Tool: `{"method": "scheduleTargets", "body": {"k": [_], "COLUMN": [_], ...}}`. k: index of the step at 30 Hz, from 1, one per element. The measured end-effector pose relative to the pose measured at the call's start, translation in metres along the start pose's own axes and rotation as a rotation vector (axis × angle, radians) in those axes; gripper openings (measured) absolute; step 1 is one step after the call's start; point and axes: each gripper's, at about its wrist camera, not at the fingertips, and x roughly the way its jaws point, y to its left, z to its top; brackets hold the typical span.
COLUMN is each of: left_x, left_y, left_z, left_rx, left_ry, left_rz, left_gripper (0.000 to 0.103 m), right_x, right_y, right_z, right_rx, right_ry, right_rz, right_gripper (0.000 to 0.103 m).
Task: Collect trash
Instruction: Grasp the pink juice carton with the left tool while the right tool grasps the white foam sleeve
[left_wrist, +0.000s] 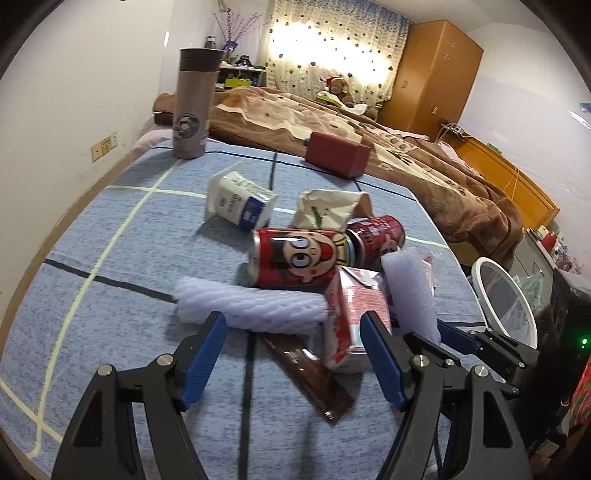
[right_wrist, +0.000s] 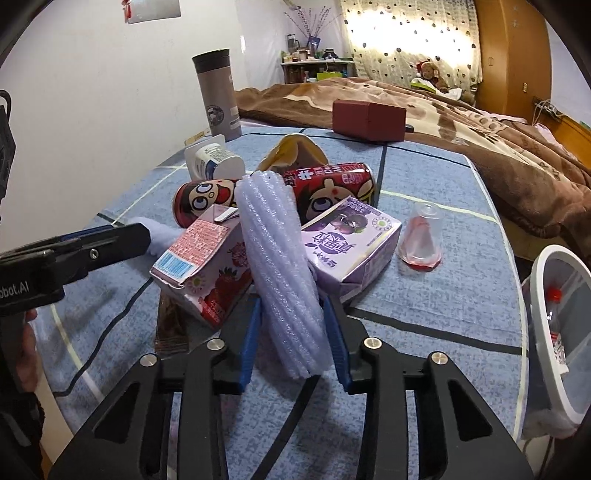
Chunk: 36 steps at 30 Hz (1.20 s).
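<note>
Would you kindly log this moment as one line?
left gripper: open, near strawberry carton | right gripper: shut on foam sleeve | bin: right of table

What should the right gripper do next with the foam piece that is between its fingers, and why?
Probably lift it and carry it right to the white bin. The right gripper has its blue pads against both sides of the white foam roll, so the grip looks made. The roll leans between the strawberry carton and the purple carton; lifting straight up should disturb them least.

Cans (right_wrist: 273, 195), cartons (right_wrist: 207, 266) crowd centre; open blue cloth (left_wrist: 110, 258) left; bin (right_wrist: 554, 332) blocks right edge.
</note>
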Motion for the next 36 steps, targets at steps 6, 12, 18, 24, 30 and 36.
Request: {"method": "scheduleTargets", "body": {"k": [6, 12, 18, 24, 30, 36], "left_x": [0.008, 0.022, 0.034, 0.04, 0.046, 0.045], "left_y": [-0.019, -0.037, -0.049, -0.055, -0.056, -0.055], "left_z": [0.001, 0.002, -0.004, -0.004, -0.005, -0.006], "left_rx": [0.032, 0.071, 0.114, 0.129, 0.124, 0.101], "left_ry": [0.014, 0.038, 0.059, 0.068, 0.089, 0.092], "left_rz": [-0.042, -0.067, -0.037, -0.02, -0.019, -0.018], "left_gripper": [0.077, 0.077, 0.077, 0.068, 0.049, 0.036], "right_x": [0.001, 0.0, 0.0, 0.0, -0.001, -0.003], "right_y": [-0.009, -0.019, -0.029, -0.032, -0.037, -0.039], "right_z": [0.003, 0.003, 0.003, 0.004, 0.003, 0.004], "right_rx": [0.034, 0.073, 0.093, 0.104, 0.11, 0.111], "right_ry": [-0.011, -0.016, -0.019, -0.023, -0.023, -0.027], "right_rz": [-0.011, -0.03, -0.045, -0.039, -0.035, -0.03], "right_gripper": [0.026, 0.025, 0.025, 0.025, 0.025, 0.025]}}
